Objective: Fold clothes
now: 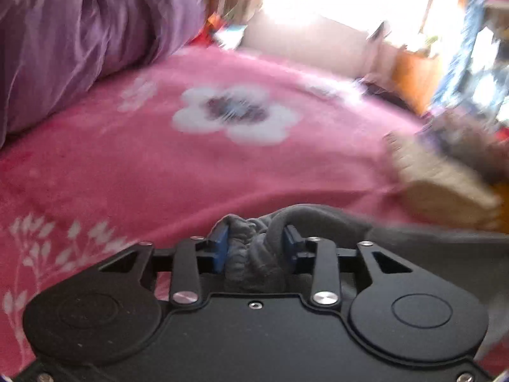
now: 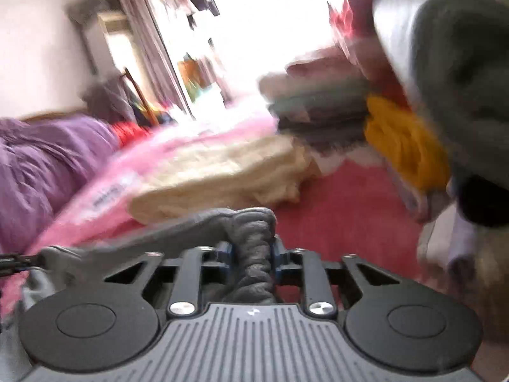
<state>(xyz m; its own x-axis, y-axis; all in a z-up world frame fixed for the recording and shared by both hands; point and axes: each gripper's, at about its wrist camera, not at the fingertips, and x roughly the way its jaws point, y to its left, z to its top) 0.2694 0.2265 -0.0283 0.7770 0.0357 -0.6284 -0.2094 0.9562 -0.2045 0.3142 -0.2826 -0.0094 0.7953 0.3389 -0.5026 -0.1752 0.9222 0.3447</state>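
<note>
A dark grey garment [image 1: 254,254] is bunched between the blue pads of my left gripper [image 1: 256,248], which is shut on it; its cloth trails off to the right [image 1: 429,248] above the pink blanket [image 1: 191,175]. In the right wrist view my right gripper [image 2: 253,254] is shut on another gathered edge of the same grey garment [image 2: 251,238], and the fabric stretches away to the left [image 2: 143,235]. Both views are blurred by motion.
A purple duvet [image 1: 79,38] is heaped at the left. A folded cream knit [image 2: 222,172] lies on the pink blanket [image 2: 350,210] ahead of the right gripper. Behind it is a stack of folded clothes [image 2: 318,105], and a loose pile with a yellow piece [image 2: 404,146] rises at right.
</note>
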